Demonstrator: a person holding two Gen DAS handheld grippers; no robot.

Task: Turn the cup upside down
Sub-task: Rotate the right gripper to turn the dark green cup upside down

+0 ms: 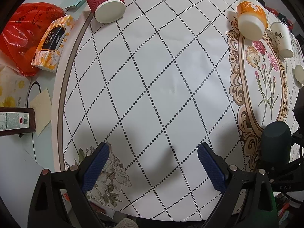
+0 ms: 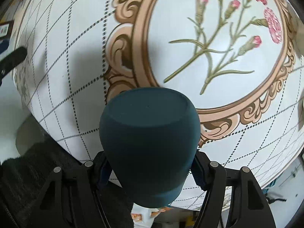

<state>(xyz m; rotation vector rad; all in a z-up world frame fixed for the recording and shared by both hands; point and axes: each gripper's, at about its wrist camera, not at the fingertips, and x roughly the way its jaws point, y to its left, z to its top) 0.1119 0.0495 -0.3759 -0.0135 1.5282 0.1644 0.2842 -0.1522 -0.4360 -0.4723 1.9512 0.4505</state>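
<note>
A dark teal cup (image 2: 149, 144) is held between the blue pads of my right gripper (image 2: 150, 171), its flat bottom pointing away from the camera, above the patterned tablecloth. It also shows at the right edge of the left wrist view (image 1: 276, 142). My left gripper (image 1: 153, 163) is open and empty, hovering over the tablecloth near the table's front edge, well left of the teal cup.
On the round table (image 1: 152, 76) stand a red ripple paper cup (image 1: 106, 1), an orange and white cup (image 1: 251, 17) and a white paper cup (image 1: 283, 38). Off its left edge lie a tissue pack (image 1: 53, 41), a red plastic bag (image 1: 24, 34) and a dark box (image 1: 16, 121).
</note>
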